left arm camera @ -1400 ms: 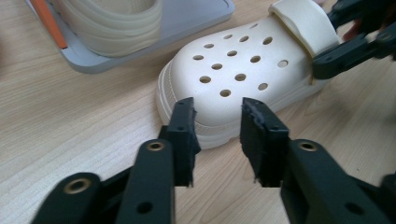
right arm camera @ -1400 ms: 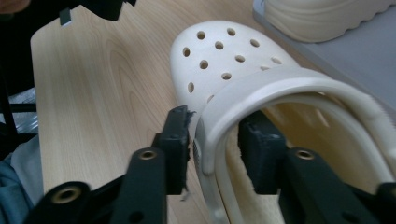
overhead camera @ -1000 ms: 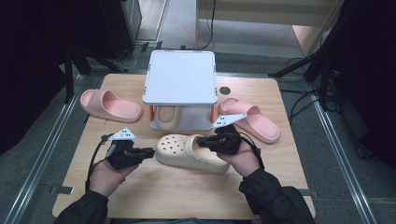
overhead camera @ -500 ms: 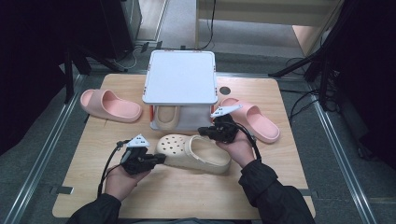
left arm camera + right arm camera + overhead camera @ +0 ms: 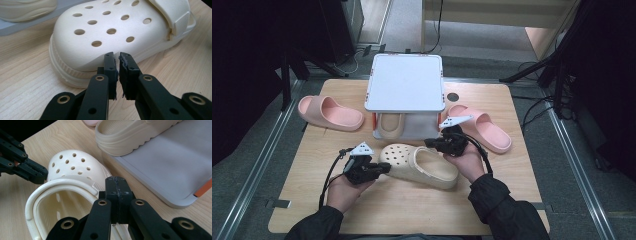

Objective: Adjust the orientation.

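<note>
A cream clog [image 5: 419, 165] with holes in its toe lies mid-table, toe to the left. My left gripper [image 5: 382, 168] lies low by the toe. In the left gripper view its jaws [image 5: 117, 55] are shut to a thin slit, with nothing between them, and their tips meet the clog's [image 5: 105, 37] toe edge. My right gripper [image 5: 432, 143] sits at the clog's far side near the heel strap. Its pads [image 5: 116, 179] are shut together and empty, just over the clog's [image 5: 72, 167] rim. A matching cream shoe [image 5: 389, 125] rests on the rack's lower shelf.
A white two-tier rack [image 5: 404, 82] stands behind the clog, and its lower shelf [image 5: 170, 165] lies close to my right gripper. One pink slide [image 5: 329, 112] lies at the left and another [image 5: 479, 127] at the right. Bare wood runs along the table's front edge.
My left gripper has slid right and down to the clog's toe. My right gripper has shifted a little back toward the rack. The clog has stayed put.
</note>
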Tool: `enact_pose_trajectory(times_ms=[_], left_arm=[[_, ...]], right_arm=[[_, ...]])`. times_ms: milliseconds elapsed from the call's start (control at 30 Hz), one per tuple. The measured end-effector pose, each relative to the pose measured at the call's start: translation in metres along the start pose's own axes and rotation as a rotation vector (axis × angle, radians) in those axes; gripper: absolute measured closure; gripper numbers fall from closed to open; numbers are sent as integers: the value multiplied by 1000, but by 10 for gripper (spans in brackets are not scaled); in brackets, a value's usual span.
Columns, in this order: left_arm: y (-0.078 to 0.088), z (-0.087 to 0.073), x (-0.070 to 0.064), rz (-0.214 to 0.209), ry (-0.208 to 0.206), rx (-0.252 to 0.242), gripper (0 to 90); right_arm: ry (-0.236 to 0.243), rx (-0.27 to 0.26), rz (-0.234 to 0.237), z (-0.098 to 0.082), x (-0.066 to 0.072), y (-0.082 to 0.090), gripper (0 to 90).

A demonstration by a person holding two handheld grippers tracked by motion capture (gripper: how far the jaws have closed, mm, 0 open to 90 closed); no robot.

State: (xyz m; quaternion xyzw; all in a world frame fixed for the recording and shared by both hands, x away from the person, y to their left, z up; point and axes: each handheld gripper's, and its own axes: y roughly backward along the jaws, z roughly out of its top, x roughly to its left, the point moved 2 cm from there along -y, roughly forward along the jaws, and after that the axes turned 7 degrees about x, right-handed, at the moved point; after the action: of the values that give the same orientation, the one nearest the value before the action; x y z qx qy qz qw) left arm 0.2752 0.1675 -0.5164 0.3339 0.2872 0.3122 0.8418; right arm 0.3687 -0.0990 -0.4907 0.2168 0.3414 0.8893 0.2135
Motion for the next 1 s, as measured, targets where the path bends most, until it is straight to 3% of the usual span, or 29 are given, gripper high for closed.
enact_pose_trajectory(times_ms=[200, 533, 1000], left_arm=[[-2, 4, 0, -10, -10, 3, 839], [-5, 13, 9, -19, 8, 13, 839], [-17, 31, 15, -49, -7, 30, 838]], right_arm=[[2, -3, -8, -4, 4, 2, 900], [-5, 2, -5, -15, 14, 9, 900], [-45, -9, -20, -36, 30, 22, 900]])
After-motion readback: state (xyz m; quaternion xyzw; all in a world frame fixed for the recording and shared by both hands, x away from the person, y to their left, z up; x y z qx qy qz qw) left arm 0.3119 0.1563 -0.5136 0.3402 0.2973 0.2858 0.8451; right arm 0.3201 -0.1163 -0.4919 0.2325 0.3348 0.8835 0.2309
